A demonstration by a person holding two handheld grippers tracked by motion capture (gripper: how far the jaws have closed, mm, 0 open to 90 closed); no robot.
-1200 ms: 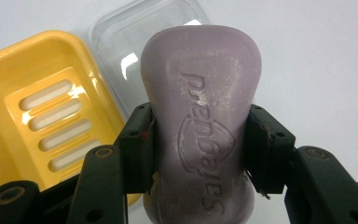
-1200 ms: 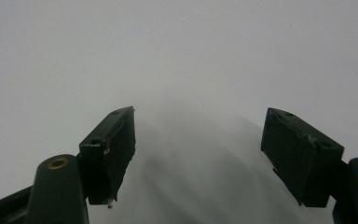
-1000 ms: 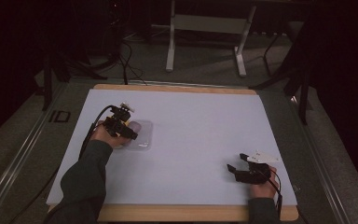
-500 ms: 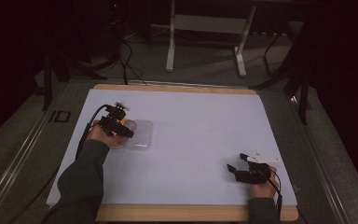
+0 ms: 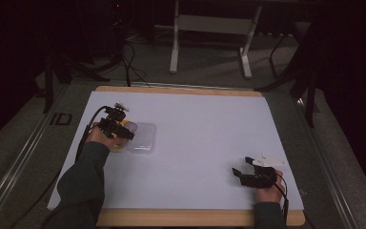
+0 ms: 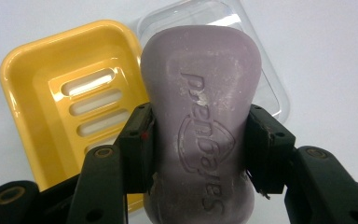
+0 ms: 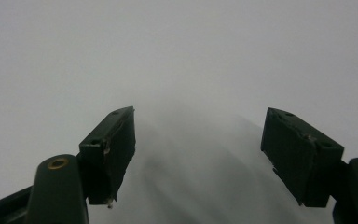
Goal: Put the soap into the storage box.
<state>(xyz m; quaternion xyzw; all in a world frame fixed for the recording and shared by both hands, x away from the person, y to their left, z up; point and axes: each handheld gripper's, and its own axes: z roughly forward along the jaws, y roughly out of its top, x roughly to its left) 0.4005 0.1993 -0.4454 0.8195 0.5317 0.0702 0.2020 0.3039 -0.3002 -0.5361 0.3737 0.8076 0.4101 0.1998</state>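
left tool (image 6: 198,144) clenched on purple soap bar (image 6: 200,112) above yellow soap dish (image 6: 51,107), clear lid (image 6: 265,79) beside, right tool (image 7: 198,154) released

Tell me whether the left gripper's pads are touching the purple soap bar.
Touching. In the left gripper view, the left gripper has both pads pressed flat against the sides of the purple soap bar, no gap showing, above the yellow soap dish.

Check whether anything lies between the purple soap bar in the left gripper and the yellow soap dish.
Nothing visible blocks it. The left gripper clamps the purple soap bar just above the yellow slotted plastic soap dish, whose tray is empty. The clear plastic lid lies beside the dish, off its opening.
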